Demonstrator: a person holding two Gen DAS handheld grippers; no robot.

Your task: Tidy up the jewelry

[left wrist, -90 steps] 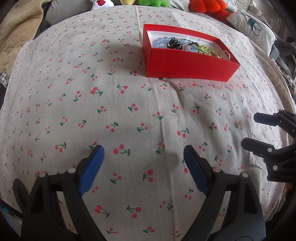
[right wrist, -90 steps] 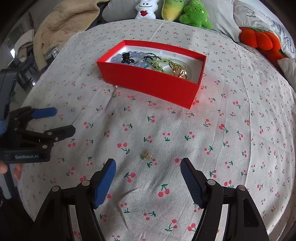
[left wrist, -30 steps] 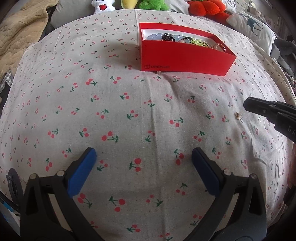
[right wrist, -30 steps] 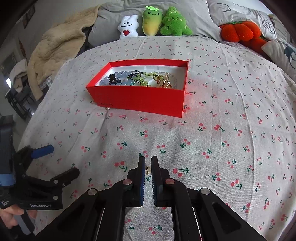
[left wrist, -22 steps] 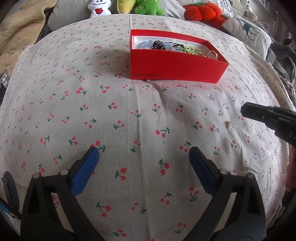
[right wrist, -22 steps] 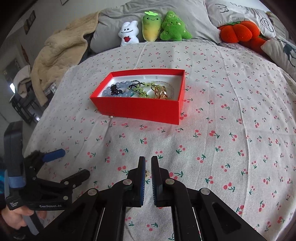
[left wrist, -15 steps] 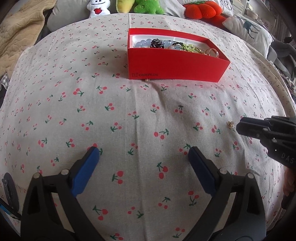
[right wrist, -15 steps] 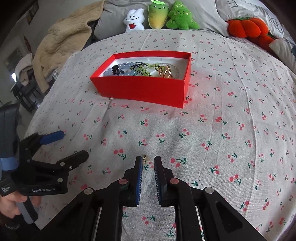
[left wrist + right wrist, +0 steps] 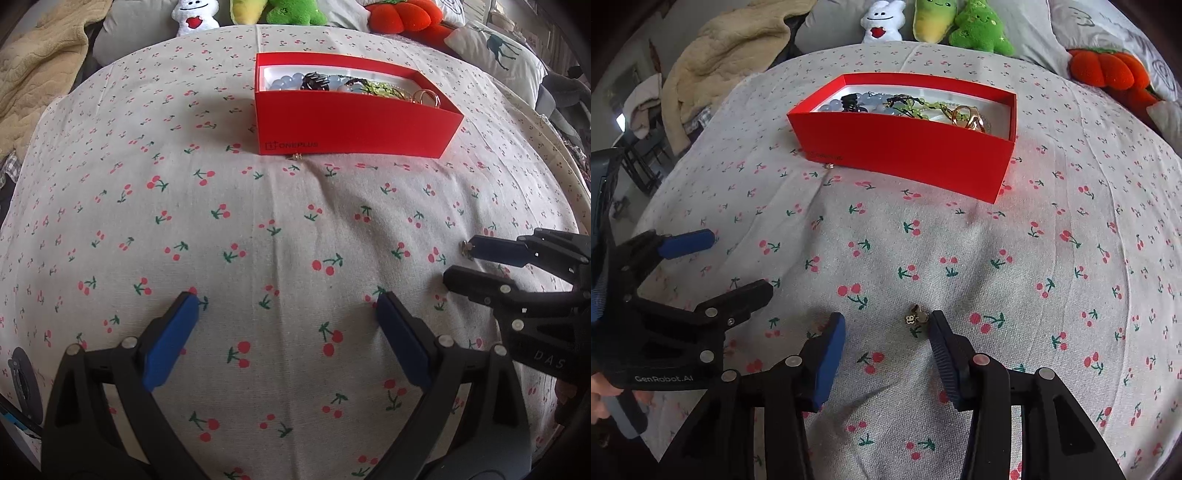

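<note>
A red box (image 9: 354, 122) (image 9: 905, 147) holding beads, a green chain and gold rings sits at the far side of the cherry-print cloth. A tiny gold earring (image 9: 913, 318) (image 9: 464, 246) lies on the cloth. My right gripper (image 9: 886, 325) (image 9: 463, 260) hangs low over it; its jaws are opening, and the earring lies between the tips, close to the right finger, not pressed. My left gripper (image 9: 286, 302) (image 9: 738, 260) stands wide open over bare cloth with nothing in it. Another small gold piece (image 9: 295, 157) (image 9: 829, 166) lies against the box's front wall.
Plush toys (image 9: 975, 33) line the bed's far edge, with an orange one (image 9: 1104, 70) at the back right. A beige blanket (image 9: 738, 48) is heaped at the back left. A hand (image 9: 602, 395) grips the left tool's handle.
The right gripper's jaws, shut a second ago, have parted, and it has sunk toward the earring on the cloth. The left gripper has kept its place, wide open.
</note>
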